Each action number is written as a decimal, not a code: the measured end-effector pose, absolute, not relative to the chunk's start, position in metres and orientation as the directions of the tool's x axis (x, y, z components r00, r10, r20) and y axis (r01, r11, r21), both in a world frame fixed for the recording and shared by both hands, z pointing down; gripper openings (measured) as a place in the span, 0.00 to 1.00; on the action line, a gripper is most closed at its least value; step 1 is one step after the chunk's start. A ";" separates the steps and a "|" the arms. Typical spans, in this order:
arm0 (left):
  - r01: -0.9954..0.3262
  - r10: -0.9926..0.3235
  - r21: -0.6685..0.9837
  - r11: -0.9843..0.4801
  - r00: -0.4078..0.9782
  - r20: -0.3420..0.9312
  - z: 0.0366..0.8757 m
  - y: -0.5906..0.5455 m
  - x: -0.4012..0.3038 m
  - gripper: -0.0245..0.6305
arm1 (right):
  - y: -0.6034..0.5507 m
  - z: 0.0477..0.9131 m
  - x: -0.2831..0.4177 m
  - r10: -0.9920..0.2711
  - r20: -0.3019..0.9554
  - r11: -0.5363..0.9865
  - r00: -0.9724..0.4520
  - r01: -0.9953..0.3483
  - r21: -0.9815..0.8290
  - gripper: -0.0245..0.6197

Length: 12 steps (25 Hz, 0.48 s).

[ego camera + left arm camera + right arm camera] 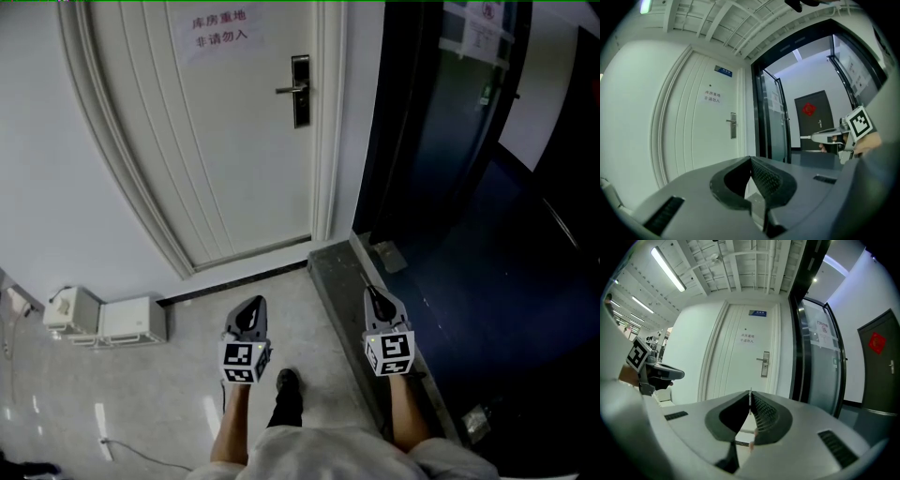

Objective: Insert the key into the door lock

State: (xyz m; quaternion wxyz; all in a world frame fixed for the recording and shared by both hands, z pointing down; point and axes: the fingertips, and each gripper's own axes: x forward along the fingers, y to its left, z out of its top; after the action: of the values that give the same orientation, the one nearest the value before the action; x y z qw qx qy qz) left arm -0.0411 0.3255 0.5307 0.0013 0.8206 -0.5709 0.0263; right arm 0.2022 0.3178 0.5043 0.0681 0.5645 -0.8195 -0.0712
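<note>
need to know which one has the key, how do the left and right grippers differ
The right gripper is shut on the key, whose blade sticks out past its tips; the left gripper is shut on nothing. The right gripper is over the dark sill, the left gripper over the pale floor. Both face the white door.

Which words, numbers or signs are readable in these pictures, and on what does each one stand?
"库房重地 / 非请勿入": paper sign on the white door.
Blue plate above that door: too small to read.
Notices on the glass door: too blurred to read.
Red emblem on the dark door: not legible.
</note>
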 end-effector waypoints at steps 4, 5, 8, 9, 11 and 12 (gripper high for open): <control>-0.929 -0.929 -0.022 -0.369 0.368 0.039 0.518 0.242 -0.062 0.07 | 0.241 0.492 0.178 -0.941 0.034 0.337 -0.337 -0.920 0.200 0.08; -0.927 -0.927 -0.023 -0.375 0.374 0.038 0.513 0.221 -0.067 0.07 | 0.222 0.488 0.173 -0.942 0.035 0.334 -0.334 -0.920 0.204 0.08; -0.919 -0.919 -0.029 -0.393 0.392 0.028 0.497 0.160 -0.079 0.07 | 0.163 0.473 0.160 -0.947 0.026 0.318 -0.320 -0.925 0.206 0.08; -0.917 -0.918 -0.030 -0.397 0.397 0.025 0.494 0.141 -0.084 0.07 | 0.144 0.469 0.155 -0.949 0.023 0.313 -0.315 -0.927 0.206 0.08; -0.915 -0.916 -0.031 -0.402 0.401 0.024 0.490 0.107 -0.094 0.06 | 0.111 0.465 0.145 -0.951 0.021 0.305 -0.308 -0.929 0.210 0.08; -0.914 -0.915 -0.031 -0.404 0.403 0.024 0.490 0.092 -0.098 0.07 | 0.096 0.465 0.141 -0.952 0.020 0.303 -0.306 -0.929 0.212 0.08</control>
State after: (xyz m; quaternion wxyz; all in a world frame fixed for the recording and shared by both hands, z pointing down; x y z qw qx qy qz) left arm -0.0981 0.0915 0.4899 -0.0061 0.8376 -0.5459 0.0186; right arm 0.1407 0.0960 0.4648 0.0709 0.5848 -0.8041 -0.0802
